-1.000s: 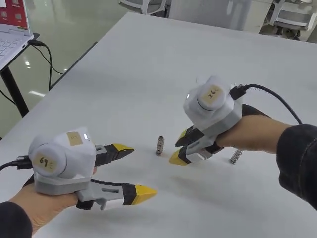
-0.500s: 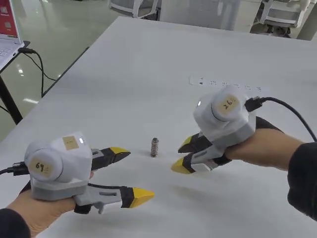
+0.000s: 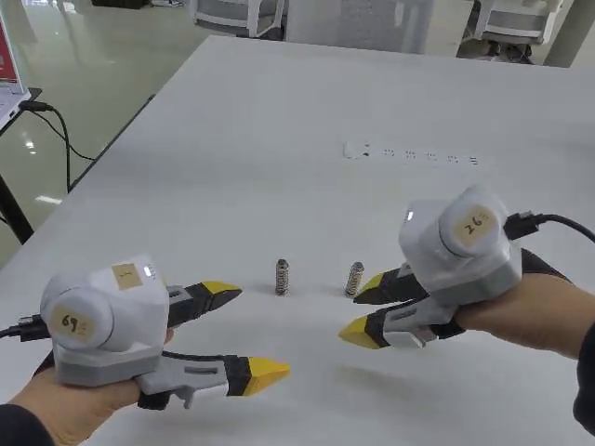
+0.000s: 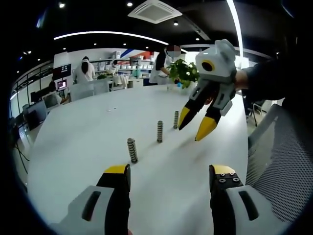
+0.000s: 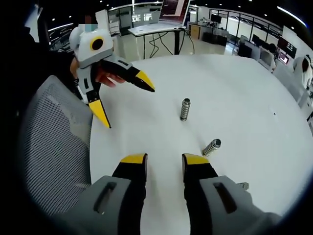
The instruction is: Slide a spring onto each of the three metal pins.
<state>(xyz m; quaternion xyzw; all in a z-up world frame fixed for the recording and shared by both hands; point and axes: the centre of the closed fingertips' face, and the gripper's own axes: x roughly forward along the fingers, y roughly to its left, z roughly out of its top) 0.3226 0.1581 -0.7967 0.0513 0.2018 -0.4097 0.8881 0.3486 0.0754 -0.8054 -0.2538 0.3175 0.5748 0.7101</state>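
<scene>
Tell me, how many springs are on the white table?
3. In the left gripper view they stand in a row: the nearest spring, the middle spring, and the farthest spring beside the right claw. More could be hidden behind the claws.

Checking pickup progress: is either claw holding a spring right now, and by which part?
Nothing is held. The left claw and right claw are both open and empty; the springs sit untouched on the table.
</scene>
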